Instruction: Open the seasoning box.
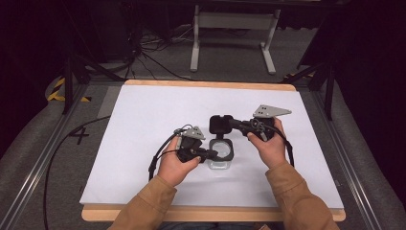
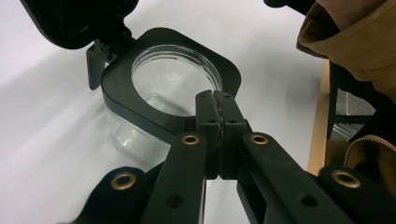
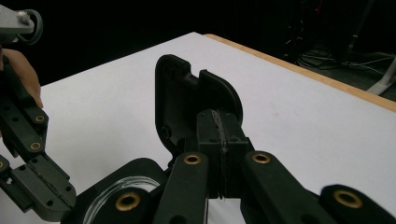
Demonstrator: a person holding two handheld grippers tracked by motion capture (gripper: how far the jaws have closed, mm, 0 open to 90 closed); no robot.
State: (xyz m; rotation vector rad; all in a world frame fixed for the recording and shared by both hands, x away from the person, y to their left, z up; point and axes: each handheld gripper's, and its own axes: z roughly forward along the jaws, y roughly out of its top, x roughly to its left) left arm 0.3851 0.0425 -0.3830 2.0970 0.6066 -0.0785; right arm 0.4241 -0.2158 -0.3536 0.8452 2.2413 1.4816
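Observation:
A clear jar (image 1: 221, 163) with a square black collar (image 2: 121, 88) stands mid-table, its hinged black lid (image 1: 220, 125) swung up and open. My left gripper (image 1: 214, 153) is shut, its tips (image 2: 218, 100) lying on the collar's near edge by the round mouth. Nothing shows between the pads. My right gripper (image 1: 233, 123) is also shut, its closed tips (image 3: 219, 119) against the lid's (image 3: 180, 93) inner face. Whether either one pinches a thin edge is unclear. In the right gripper view the left gripper (image 3: 46, 186) sits at the lower left, by the collar (image 3: 135, 170).
White paper (image 1: 143, 120) covers the wooden table (image 1: 210, 85). A tan sleeve (image 2: 359, 37) comes in at the right of the left gripper view, past the table's edge (image 2: 320, 121). Metal rails (image 1: 43, 163) run along both sides, and cables (image 1: 153, 52) lie on the floor beyond.

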